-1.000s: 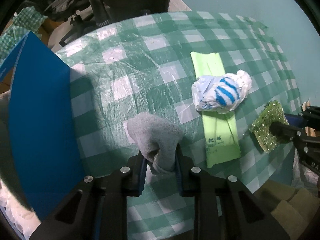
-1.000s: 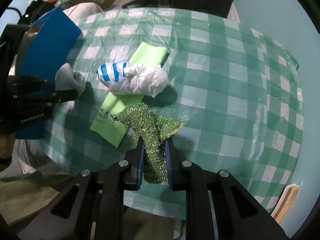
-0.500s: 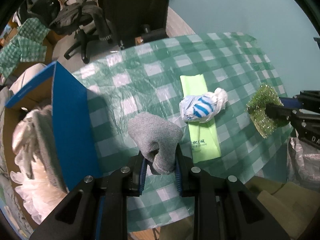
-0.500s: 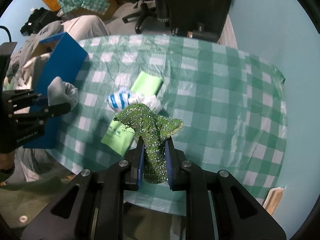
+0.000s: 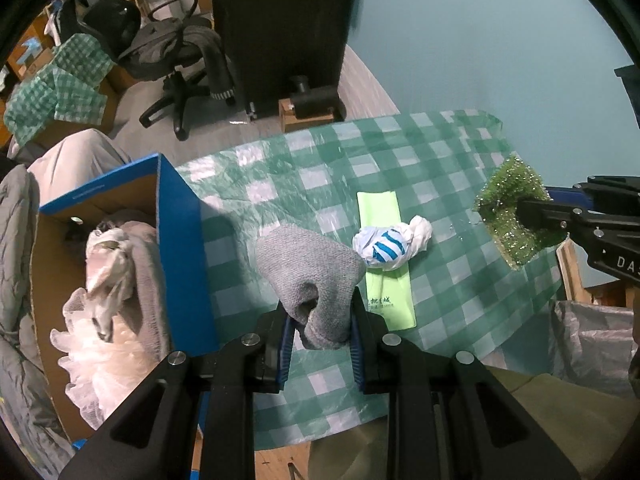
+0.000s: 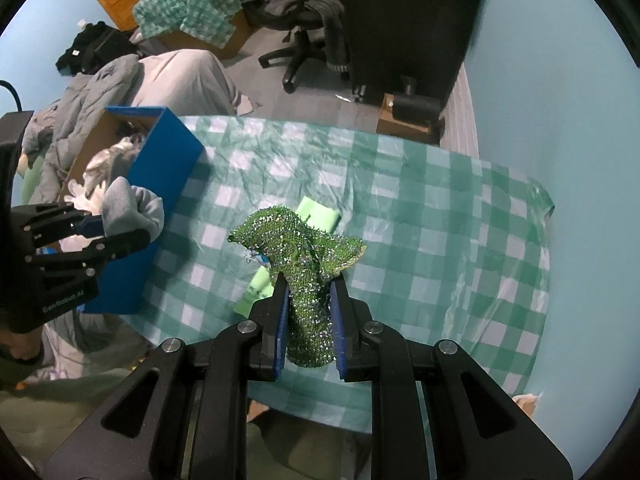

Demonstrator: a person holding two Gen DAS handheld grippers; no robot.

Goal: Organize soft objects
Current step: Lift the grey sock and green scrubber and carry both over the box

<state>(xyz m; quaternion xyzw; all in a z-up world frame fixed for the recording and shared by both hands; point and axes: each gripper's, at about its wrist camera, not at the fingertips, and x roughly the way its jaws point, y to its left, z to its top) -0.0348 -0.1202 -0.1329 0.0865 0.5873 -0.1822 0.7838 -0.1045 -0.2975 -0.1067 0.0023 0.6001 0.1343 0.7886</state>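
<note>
I hold two grippers, each clamped on one soft thing, both lifted above the table (image 5: 460, 280). My left gripper (image 5: 322, 334) pinches one grey sock (image 5: 308, 268), a thick knitted bundle folded over itself, bulging out ahead of the jaws. My right gripper (image 6: 308, 312) pinches one green cloth (image 6: 300, 244), a glittery mesh that fans out wide above the jaws and hangs in a narrow tail between them.

Two more soft things lie on the table's green-and-white checked cover: one flat lime-green packet (image 5: 386, 264) with small dark print, and, resting across its middle, one crumpled white bag (image 5: 390, 242) with blue stripes.

One blue box (image 5: 180, 256) stands open at the table's left edge, close beside the sock. Inside it are pale frilly fabric and grey cloth; I cannot count the pieces.
</note>
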